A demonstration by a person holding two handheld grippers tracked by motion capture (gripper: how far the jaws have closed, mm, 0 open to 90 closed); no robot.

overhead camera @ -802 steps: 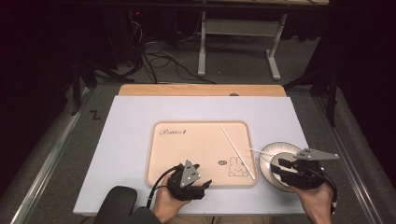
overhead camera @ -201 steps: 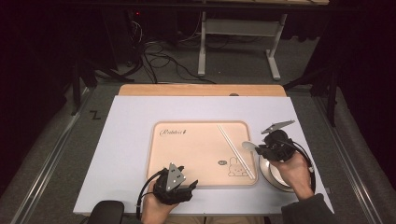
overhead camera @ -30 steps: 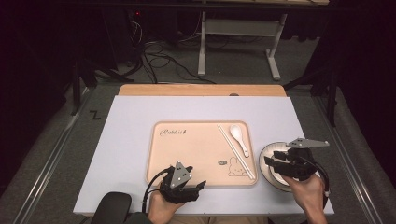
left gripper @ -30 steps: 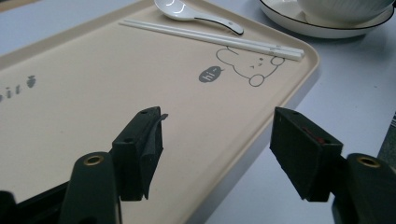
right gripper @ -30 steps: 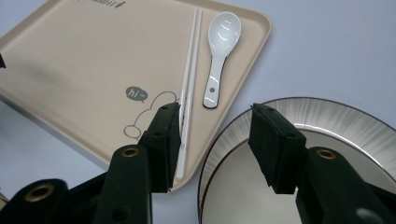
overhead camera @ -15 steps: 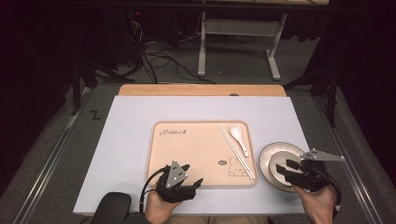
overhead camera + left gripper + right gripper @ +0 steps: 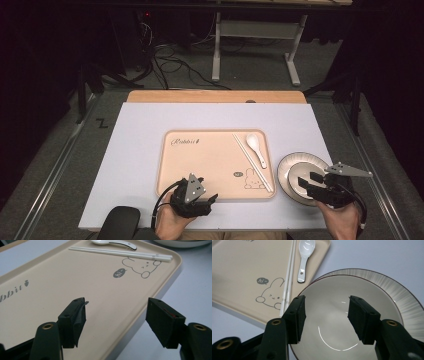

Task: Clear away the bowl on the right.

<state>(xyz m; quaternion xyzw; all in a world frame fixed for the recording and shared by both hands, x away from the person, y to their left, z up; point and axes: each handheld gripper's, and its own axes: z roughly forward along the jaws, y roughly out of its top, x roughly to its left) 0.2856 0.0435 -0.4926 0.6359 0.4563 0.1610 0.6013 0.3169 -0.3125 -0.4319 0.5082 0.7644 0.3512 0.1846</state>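
The right gripper (image 7: 306,181) hangs over the white glazed bowl (image 7: 296,174) that sits in the grey ribbed plate (image 7: 303,159) on the bench (image 7: 140,130), off the right edge of the beige plastic tray (image 7: 210,160). In the right gripper view its two black jaws stand wide, one on either side of the bowl's hollow (image 7: 337,322), with nothing between them; they have just been opening. Whether the pads touch the bowl's inside I cannot tell.

The left gripper (image 7: 209,199) sits at the tray's near edge, held in the person's left hand (image 7: 172,220). In the left gripper view its jaws are also spread wide and empty, one above the tray's surface (image 7: 75,280) and the other out past its rim above the pale bench top; these too have just been opening.

On the tray's right side lie a pair of white chopsticks (image 7: 252,162), side by side, and just beyond them a white ceramic soup spoon (image 7: 256,147) with its scoop pointing away from the person. A little printed rabbit (image 7: 252,180) sits near the tray's near right corner, touching the chopsticks' near ends.
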